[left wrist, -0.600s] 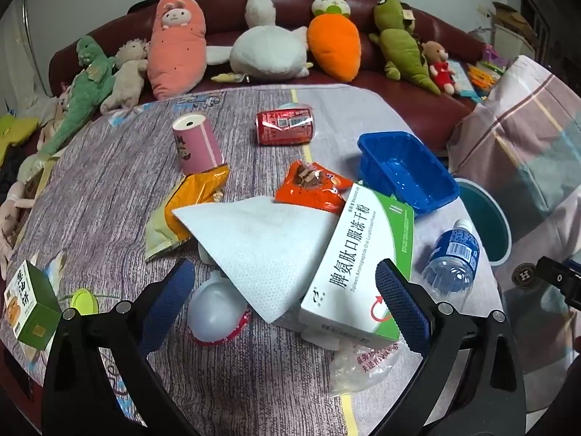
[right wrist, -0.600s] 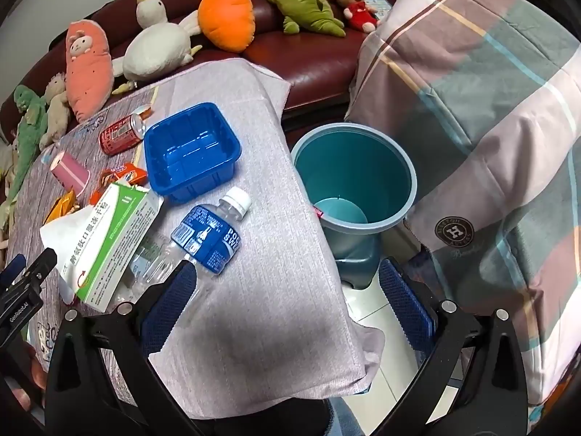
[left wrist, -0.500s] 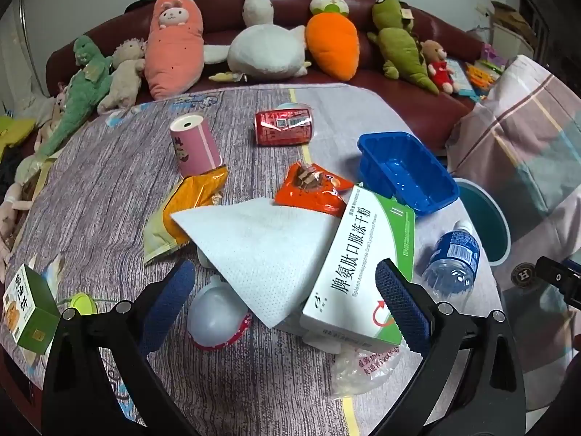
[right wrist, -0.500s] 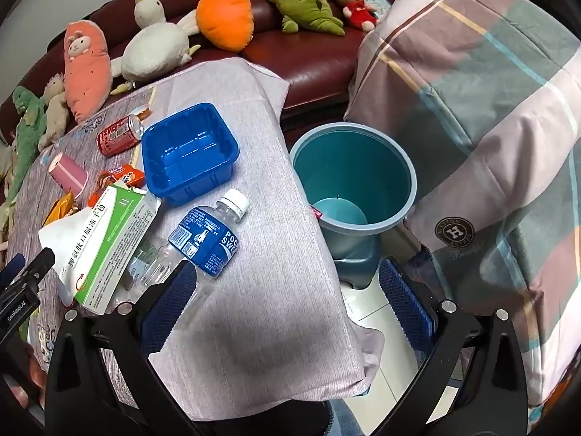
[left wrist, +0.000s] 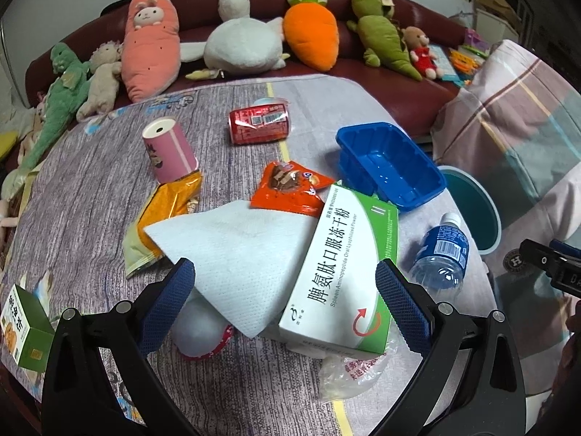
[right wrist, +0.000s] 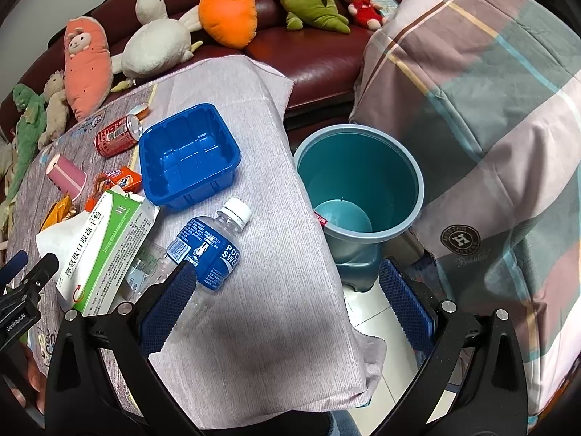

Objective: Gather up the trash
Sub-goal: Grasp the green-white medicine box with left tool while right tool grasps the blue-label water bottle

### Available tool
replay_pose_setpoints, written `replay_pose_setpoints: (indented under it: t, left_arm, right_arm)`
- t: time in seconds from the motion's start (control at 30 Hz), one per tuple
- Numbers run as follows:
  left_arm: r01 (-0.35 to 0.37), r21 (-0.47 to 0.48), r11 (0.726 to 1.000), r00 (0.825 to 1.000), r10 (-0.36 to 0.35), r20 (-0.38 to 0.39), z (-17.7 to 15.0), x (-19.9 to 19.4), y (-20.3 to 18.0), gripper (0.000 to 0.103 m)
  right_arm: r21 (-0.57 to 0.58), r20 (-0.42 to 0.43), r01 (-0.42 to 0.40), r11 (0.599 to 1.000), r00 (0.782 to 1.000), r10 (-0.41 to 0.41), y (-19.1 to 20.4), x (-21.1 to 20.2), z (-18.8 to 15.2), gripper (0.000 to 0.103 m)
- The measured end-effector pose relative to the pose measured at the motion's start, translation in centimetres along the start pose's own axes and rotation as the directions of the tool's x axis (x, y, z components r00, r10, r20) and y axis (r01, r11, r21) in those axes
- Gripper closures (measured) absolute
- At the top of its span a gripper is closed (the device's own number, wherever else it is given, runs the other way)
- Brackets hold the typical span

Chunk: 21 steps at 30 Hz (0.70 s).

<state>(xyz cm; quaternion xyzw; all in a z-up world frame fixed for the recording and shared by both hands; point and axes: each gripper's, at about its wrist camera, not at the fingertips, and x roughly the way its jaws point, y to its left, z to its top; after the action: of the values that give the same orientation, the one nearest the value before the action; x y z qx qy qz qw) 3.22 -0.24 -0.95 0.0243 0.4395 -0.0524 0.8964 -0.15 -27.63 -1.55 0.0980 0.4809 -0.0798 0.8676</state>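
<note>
Even indoor light from above, rather dim at the edges. Strong fisheye bending and black corners in both views. The glossy blue plastic tray (left wrist: pixel 390 167) shows white glare; a soft shadow lies on the grey striped tablecloth (right wrist: pixel 276 356) at 6 o'clock

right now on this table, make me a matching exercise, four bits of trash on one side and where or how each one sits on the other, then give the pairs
Things:
1. red can
2. water bottle
3. white and green box
4. pink paper cup

Places or states:
A. lying at the table edge next to the bin
B. leaning on the yellow snack bag
C. on its side at the far end, towards the sofa
D. resting on the white napkin

Pairs: 1-C, 2-A, 3-D, 4-B
</note>
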Motion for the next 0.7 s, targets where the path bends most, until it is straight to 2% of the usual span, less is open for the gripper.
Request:
replay_pose_setpoints:
  t: [0.47, 0.63, 0.7]
  left_arm:
    - [0.024, 0.049, 0.999, 0.999, -0.022, -0.047, 0.7, 1.2, -1.2, 0.004]
    - [0.098, 0.098, 0.99, 0.989, -0.086, -0.118, 1.1, 2.2, -1.9, 0.004]
    - [0.104, 0.128, 0.986, 0.987, -0.086, -0.139, 1.2, 2.7, -2.3, 0.004]
  right_arm:
    - [0.026, -0.042, -0.022, 0.999, 0.999, 0.024, -0.7, 1.4, 0.5, 0.006]
    - [0.038, -0.046, -0.036, 0.999, 0.998, 0.038, -1.2, 1.8, 0.6, 0.006]
    - [0.042, -0.04, -0.035, 0.999, 0.999, 0.037, -1.5, 2.0, 0.5, 0.006]
